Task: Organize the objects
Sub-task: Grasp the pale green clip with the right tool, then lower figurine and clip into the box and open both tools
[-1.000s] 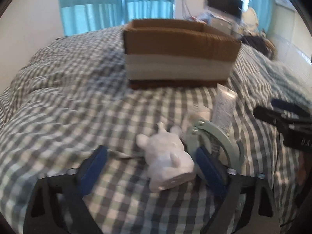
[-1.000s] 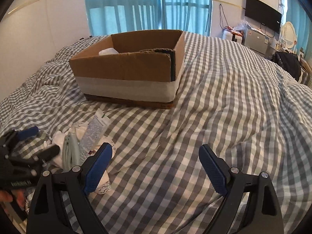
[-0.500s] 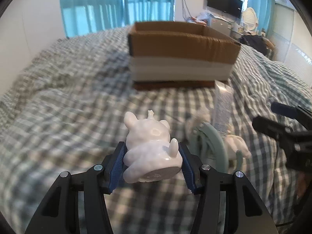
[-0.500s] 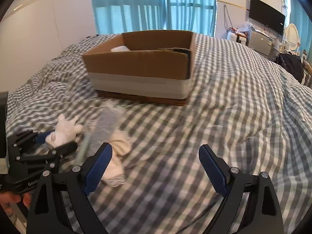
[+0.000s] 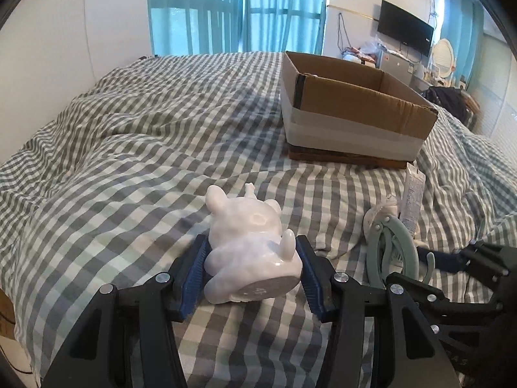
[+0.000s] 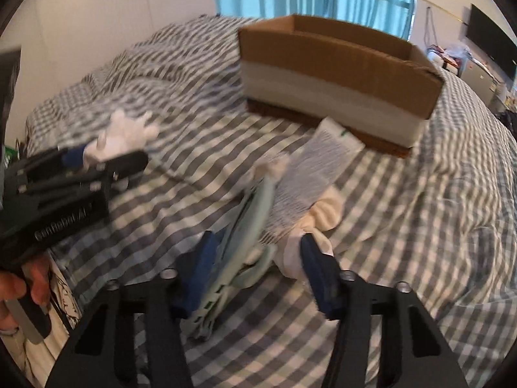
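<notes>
My left gripper [image 5: 252,268] is shut on a white animal figurine [image 5: 248,242] and holds it above the checked bedspread; it also shows in the right wrist view [image 6: 126,135]. My right gripper [image 6: 258,271] is open, its fingers on either side of a pale green handheld fan [image 6: 239,239] lying on the bed. The fan also shows in the left wrist view [image 5: 391,245]. A white tube [image 6: 320,168] and a cream sock [image 6: 323,216] lie beside the fan. An open cardboard box [image 5: 352,119] stands further back on the bed.
The bed has a rumpled grey and white checked cover [image 5: 145,148]. Blue curtains [image 5: 236,9] hang behind it. A TV [image 5: 405,35] and cluttered furniture stand at the far right. The left gripper body [image 6: 61,194] is close to the left of the right gripper.
My left gripper closed on the figurine and lifted it, swinging left. My right gripper moved left and down over the fan, its jaws narrower than before.
</notes>
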